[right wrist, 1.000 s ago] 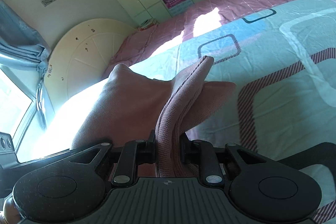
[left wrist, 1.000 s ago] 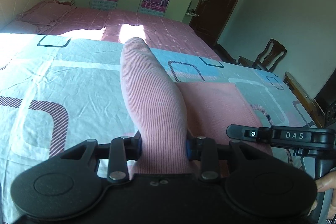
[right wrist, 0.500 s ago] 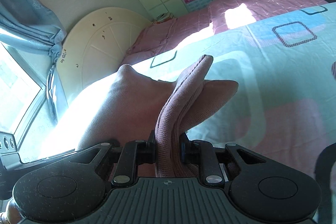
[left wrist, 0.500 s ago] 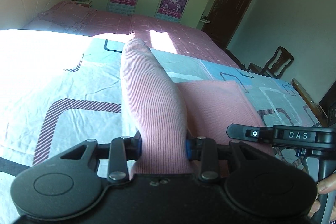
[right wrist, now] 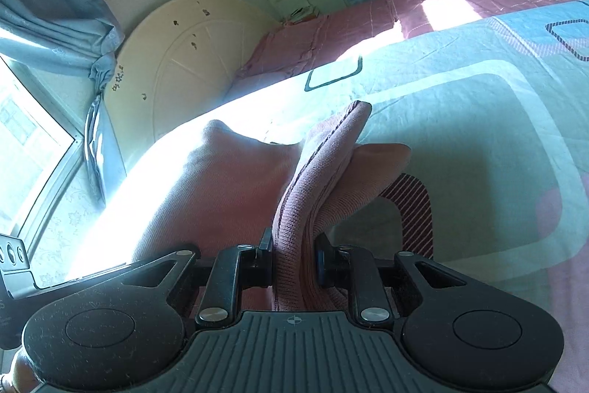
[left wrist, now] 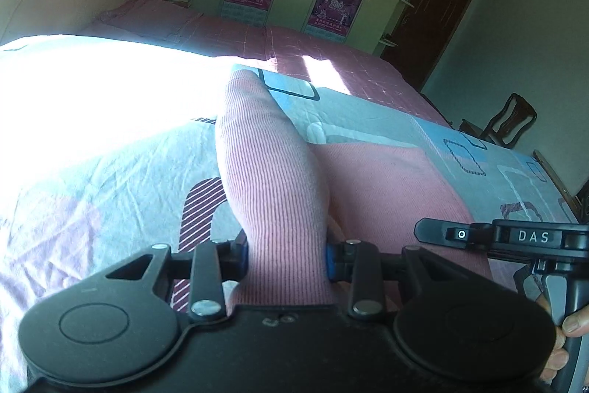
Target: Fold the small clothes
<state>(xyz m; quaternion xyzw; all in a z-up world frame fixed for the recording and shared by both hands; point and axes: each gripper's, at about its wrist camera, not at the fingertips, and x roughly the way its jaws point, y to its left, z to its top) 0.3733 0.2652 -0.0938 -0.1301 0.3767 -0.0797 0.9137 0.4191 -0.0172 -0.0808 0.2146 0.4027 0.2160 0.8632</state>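
Left claw point(left wrist: 287, 258) is clamped on a ribbed pink garment point(left wrist: 272, 179) – the fabric stands up between its fingers. Right claw point(right wrist: 294, 260) pinches a bunched hemmed edge of the same pink garment point(right wrist: 313, 186). The rest drapes down onto the bed point(left wrist: 110, 172) with its patterned sheet – bright sunlight to the left. Far behind: headboard point(right wrist: 184, 61), wardrobe with posters point(left wrist: 331, 2), dark door point(left wrist: 438, 10), chair point(left wrist: 508, 120).

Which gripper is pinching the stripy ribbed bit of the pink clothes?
The left gripper: its jaws clamp the ribbed part of the pink garment. The right gripper pinches a bunched, seamed edge instead.
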